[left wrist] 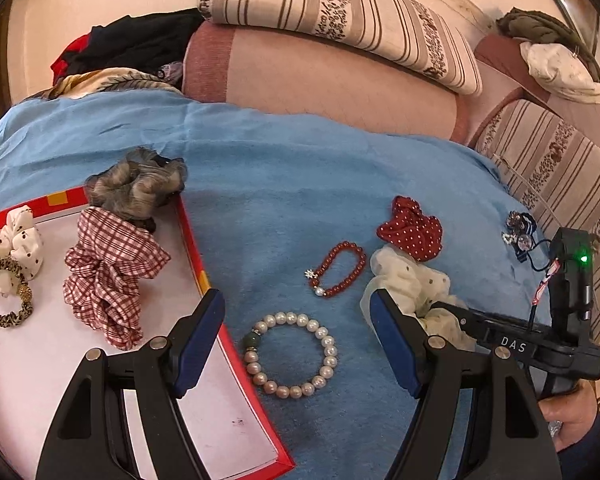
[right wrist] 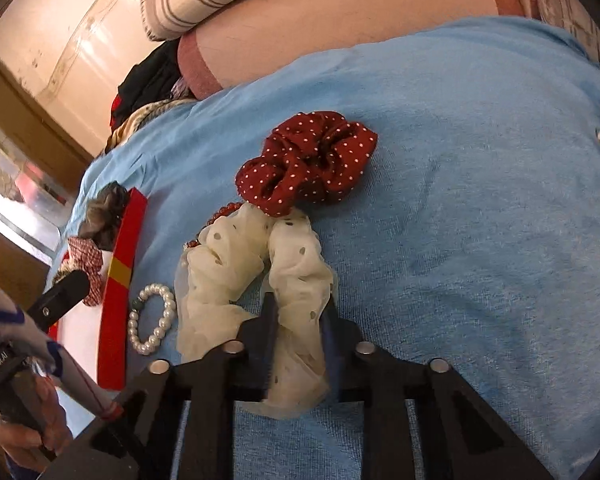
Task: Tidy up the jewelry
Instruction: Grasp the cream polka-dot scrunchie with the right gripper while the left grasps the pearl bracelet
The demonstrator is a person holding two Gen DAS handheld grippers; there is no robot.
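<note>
A blue cloth (left wrist: 284, 184) is seen spread over a soft surface, with jewelry and hair ties scattered on it. In the right wrist view, the right gripper (right wrist: 298, 320) is shown at lower centre, its jaws pressed together on one side of a cream dotted scrunchie (right wrist: 236, 264). The fabric is bunched between the pads. This scrunchie lies just below a red dotted scrunchie (right wrist: 312, 160), the two touching.

In the left wrist view, the left gripper (left wrist: 298, 312) is held spread and empty above a pearl bracelet (left wrist: 292, 354) at lower centre. A red bead bracelet (left wrist: 338, 270) lies just above it. At the left of the frame a red-rimmed tray (left wrist: 192, 240) holds several scrunchies.

The cream scrunchie is judged very light, soft and floppy; it may sag or snag the red one when lifted. A pinch across its gathered ring seems best.
</note>
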